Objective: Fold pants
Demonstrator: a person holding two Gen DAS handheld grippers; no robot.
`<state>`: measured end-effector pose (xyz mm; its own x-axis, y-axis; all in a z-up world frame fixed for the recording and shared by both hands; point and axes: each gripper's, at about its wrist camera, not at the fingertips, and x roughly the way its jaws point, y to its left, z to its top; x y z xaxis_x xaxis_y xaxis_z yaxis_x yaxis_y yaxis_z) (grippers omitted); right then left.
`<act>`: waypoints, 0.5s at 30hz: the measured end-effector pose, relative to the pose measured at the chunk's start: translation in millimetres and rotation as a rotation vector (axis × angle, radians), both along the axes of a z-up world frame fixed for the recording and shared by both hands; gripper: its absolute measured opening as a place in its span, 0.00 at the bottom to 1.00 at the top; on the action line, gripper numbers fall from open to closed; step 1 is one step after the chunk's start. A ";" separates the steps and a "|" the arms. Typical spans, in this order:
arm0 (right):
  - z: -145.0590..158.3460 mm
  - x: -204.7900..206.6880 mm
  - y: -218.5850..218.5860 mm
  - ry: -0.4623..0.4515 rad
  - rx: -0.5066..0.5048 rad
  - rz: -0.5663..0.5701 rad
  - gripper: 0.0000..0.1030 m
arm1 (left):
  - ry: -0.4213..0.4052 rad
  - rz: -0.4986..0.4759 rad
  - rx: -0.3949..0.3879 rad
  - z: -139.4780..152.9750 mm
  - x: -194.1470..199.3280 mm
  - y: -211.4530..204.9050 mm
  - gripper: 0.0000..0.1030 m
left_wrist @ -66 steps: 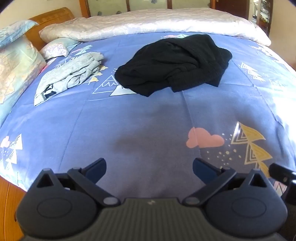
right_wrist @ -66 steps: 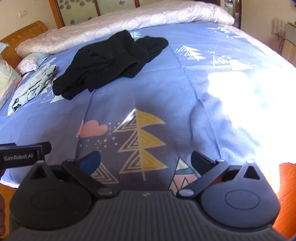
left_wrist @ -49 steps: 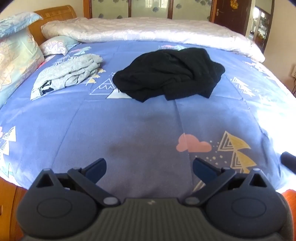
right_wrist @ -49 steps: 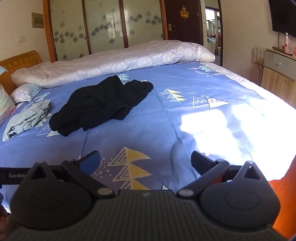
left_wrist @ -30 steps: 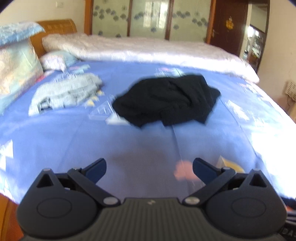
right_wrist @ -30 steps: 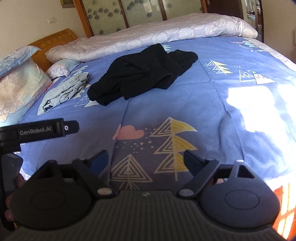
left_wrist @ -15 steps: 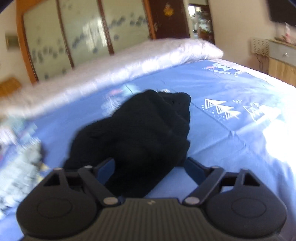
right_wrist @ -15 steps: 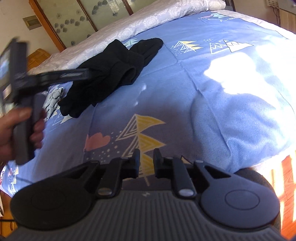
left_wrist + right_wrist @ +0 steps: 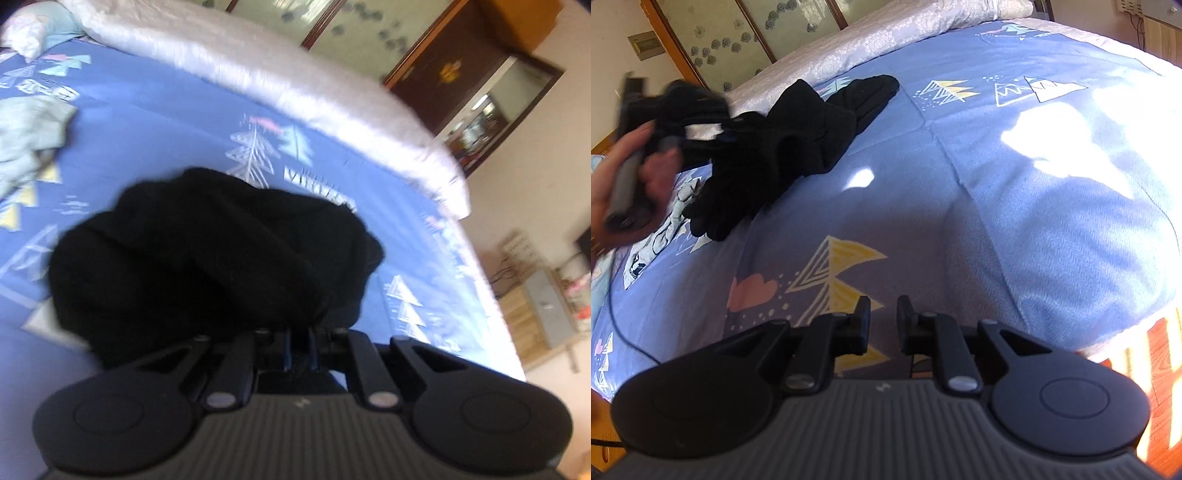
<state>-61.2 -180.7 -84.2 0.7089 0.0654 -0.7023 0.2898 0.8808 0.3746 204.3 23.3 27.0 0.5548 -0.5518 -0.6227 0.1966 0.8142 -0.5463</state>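
The left gripper (image 9: 299, 345) has its jaws clamped on the black pants (image 9: 207, 254), bunched on the bed (image 9: 1015, 184). The right gripper (image 9: 882, 325) hovers over the bedspread, jaws nearly closed with nothing between them.

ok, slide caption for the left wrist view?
Left gripper shut on the crumpled black pants on the blue bedspread.

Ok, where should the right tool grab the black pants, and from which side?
Black pants: probably take the thin end trailing toward the white quilt, coming from the bedspread on its right. It lies flat there; the middle is bunched, and the left tool grips the other side.
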 end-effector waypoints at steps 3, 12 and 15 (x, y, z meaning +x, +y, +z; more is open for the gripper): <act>4.8 12.7 -4.7 -0.019 -0.003 0.010 0.19 | -0.009 0.045 -0.036 16.6 -45.2 69.2 0.08; 33.9 74.7 0.8 -0.118 0.026 0.070 0.19 | -0.001 0.336 -0.085 25.8 -184.2 246.3 0.08; 35.7 95.3 12.0 -0.124 0.047 0.122 0.23 | 0.031 0.425 -0.100 16.1 -198.2 282.8 0.08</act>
